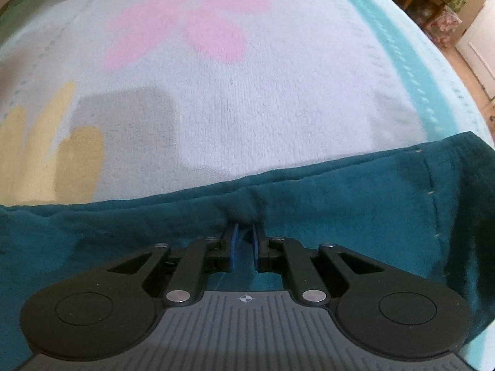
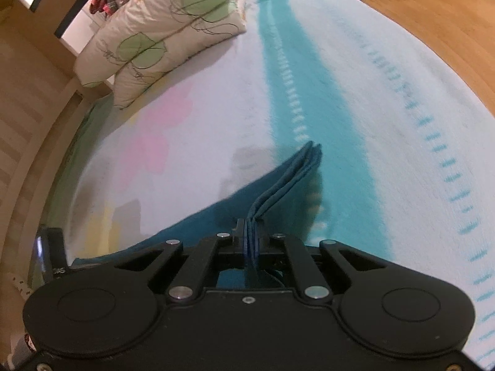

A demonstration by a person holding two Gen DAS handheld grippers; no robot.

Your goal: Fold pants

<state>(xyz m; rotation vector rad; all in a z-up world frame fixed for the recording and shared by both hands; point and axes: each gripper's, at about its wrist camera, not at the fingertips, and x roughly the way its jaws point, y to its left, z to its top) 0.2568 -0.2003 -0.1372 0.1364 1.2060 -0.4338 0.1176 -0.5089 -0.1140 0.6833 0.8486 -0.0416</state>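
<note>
Both hand-held grippers, left (image 1: 244, 228) and right (image 2: 251, 232), tilt downward, pinching teal pants (image 1: 340, 191).

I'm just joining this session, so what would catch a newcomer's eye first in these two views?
The dark teal pants stretch across the foreground, pinched by both the left gripper and the right gripper, which clamps several stacked layers. Beneath lies a pale blanket with pink patches, and a leaf-print pillow sits at its far end.

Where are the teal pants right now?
The teal pants lie on the pale blanket, pinched by the left gripper and, nearer the turquoise stripe, the right gripper.
</note>
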